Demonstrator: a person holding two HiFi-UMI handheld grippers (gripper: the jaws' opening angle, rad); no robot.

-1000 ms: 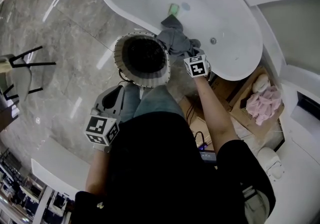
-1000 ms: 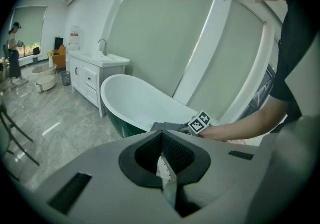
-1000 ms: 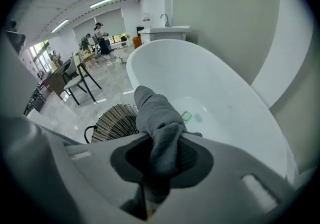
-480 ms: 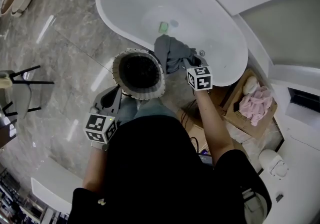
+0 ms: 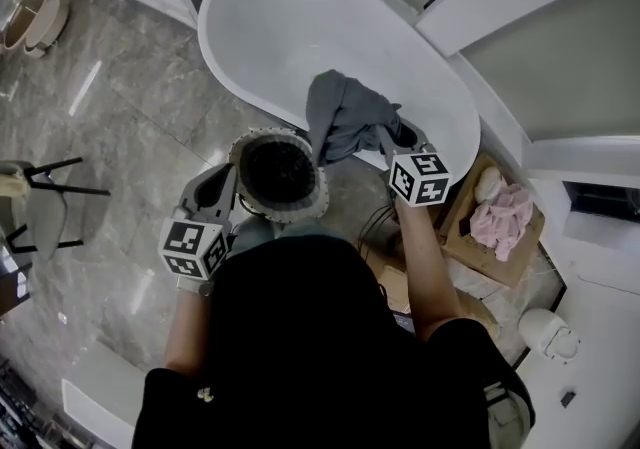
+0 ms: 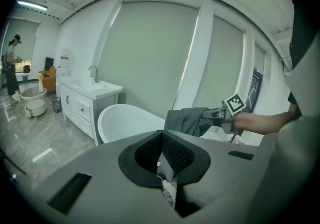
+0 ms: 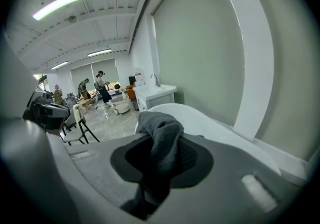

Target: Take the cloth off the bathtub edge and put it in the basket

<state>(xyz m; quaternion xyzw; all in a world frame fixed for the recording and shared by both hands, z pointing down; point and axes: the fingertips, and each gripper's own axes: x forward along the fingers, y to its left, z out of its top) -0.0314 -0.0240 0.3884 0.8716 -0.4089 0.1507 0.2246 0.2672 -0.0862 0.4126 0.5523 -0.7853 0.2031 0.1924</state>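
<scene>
Where the right gripper's (image 5: 386, 140) fingers (image 7: 196, 160) meet, the cloth (image 5: 340, 122) sits pinched.

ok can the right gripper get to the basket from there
Probably yes: the right gripper, shut on the cloth, is up right beside the basket, whose open mouth faces up with nothing between them.

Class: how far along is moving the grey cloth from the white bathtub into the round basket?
Done: the crumpled grey cloth looks lifted off the white bathtub. In hand: the right gripper grips it beside the round pale-rimmed basket. Left: carry it over the basket's opening and release.
</scene>
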